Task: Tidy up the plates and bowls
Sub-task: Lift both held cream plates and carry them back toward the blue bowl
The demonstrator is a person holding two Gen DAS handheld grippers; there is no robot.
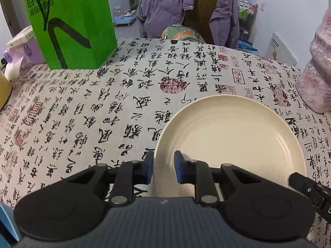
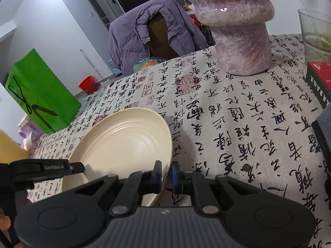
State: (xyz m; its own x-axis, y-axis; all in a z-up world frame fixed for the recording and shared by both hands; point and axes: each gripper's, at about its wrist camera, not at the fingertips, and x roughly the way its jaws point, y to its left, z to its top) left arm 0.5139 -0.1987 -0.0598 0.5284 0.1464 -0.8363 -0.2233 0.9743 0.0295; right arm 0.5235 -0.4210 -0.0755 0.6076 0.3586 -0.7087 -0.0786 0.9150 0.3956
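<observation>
Plate [image 1: 231, 140] is the only dish in view: cream, shallow, sitting on the calligraphy-print tablecloth [image 1: 103, 107] near the front edge. No bowls or second plate show in either view, so I can't tell where this one is meant to go.

Step in hand, as I read it: two-handed pickup of that plate, grip phase.

- Left gripper [image 1: 163, 168]: blue pads straddle the plate's left rim, one pad outside, one inside. A gap shows between the pads in the left wrist view, wider than the rim looks, so I can't tell if it's truly clamped or just loosely around the edge.
- Right gripper [image 2: 166, 175]: clenched on the near right rim, pads pressed tight with the plate edge between them.
- In the right wrist view the plate's near edge looks slightly raised off the cloth (could be fisheye, not sure).

Next move calls for: confirm the left side bites, then lift both hands together and level. One-sided grip on a thin rim would likely let the plate pivot or slip.

Clearance: green paper bag [image 1: 70, 22] is well apart at far left, the pink wrapped bundle [image 2: 238, 31] near on the far right. Keep the lift straight up first.
</observation>
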